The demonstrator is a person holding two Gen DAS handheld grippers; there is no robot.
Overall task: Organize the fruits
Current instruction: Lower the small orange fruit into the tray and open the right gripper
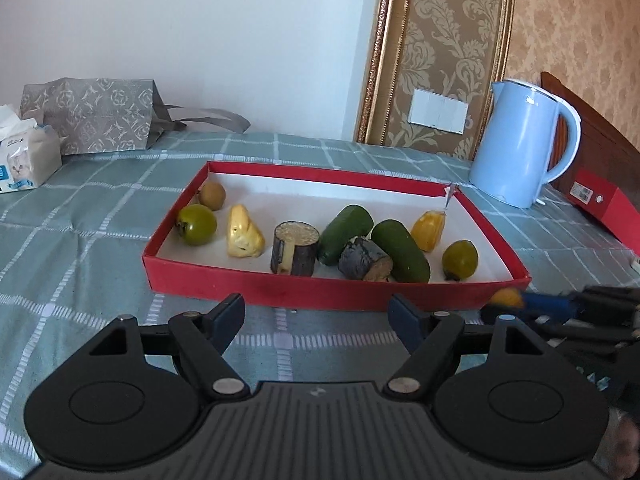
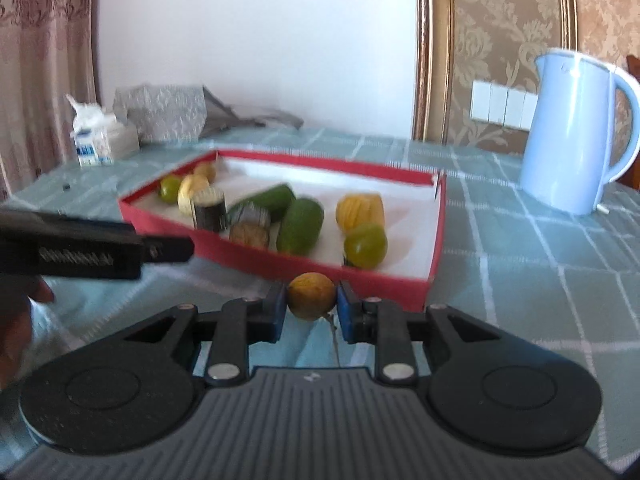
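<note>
right claw (image 2: 312,307) tight on small brown fruit (image 2: 311,295) at red tray (image 2: 400,286) near edge; left claw (image 1: 316,324) wide, empty

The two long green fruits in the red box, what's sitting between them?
A dark stubby log-like piece lies between the two long green fruits; the left wrist view shows it best.

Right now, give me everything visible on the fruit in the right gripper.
The fruit is small, round, brownish-yellow with a dull, slightly speckled skin; a thin stem trails below it. The right gripper is shut on it, one blue pad on each side. It sits just outside the red box, in front of the near wall, above the checked cloth; whether it touches cloth or box cannot be told. In the left wrist view it shows only as a blurred yellow blob.
</note>
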